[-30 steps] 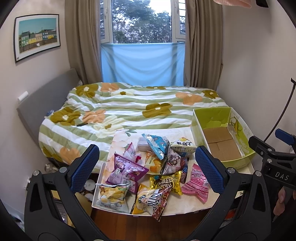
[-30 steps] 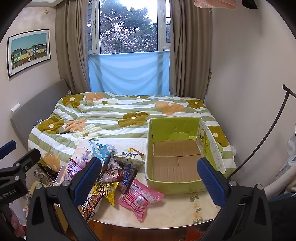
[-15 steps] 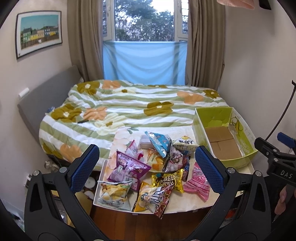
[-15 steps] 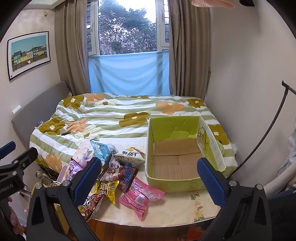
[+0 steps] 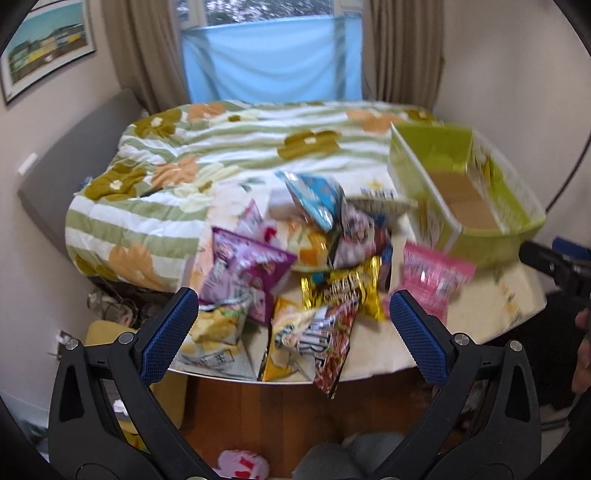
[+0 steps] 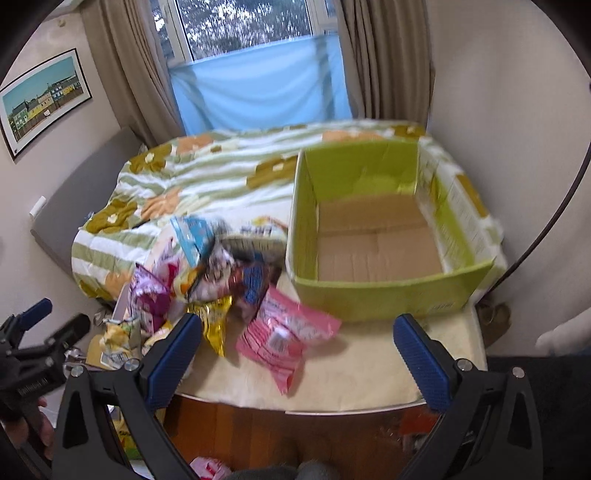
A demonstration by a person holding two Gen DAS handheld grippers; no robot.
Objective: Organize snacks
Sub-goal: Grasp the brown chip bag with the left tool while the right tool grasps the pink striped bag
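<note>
Left wrist footage showed the left gripper [image 5: 291,314] held with its blue-padded jaws spread wide and nothing between them, poised above the near edge of a small table [image 5: 491,295] covered in a cream floral cloth. A heap of snack packets [image 5: 295,266] was piled on the left half of that table. Among them, a purple bag [image 5: 243,269] lay at the left, a gold packet [image 5: 343,291] near the middle, a pink packet [image 5: 432,277] to the right, and a blue packet [image 5: 314,199] was propped at the far side of the heap. A packet with black-and-white print [image 5: 317,339] overhung the table's near edge. Much of the frame was blurred, so the printing could not be read.

From the right wrist view, the right gripper [image 6: 297,343] was likewise seen wide apart and empty, raised over the near part of the table. A green cardboard box [image 6: 369,295] with a bare brown floor stood on the right half of the table, with no snack inside it. The pink packet lay just beside the box's near left corner, apart from it. The left gripper's black body [image 6: 40,347] was visible at the left edge of this view.

A bed [image 6: 207,177] with a green-striped floral quilt was placed behind the table, beneath a window [image 6: 243,26].
</note>
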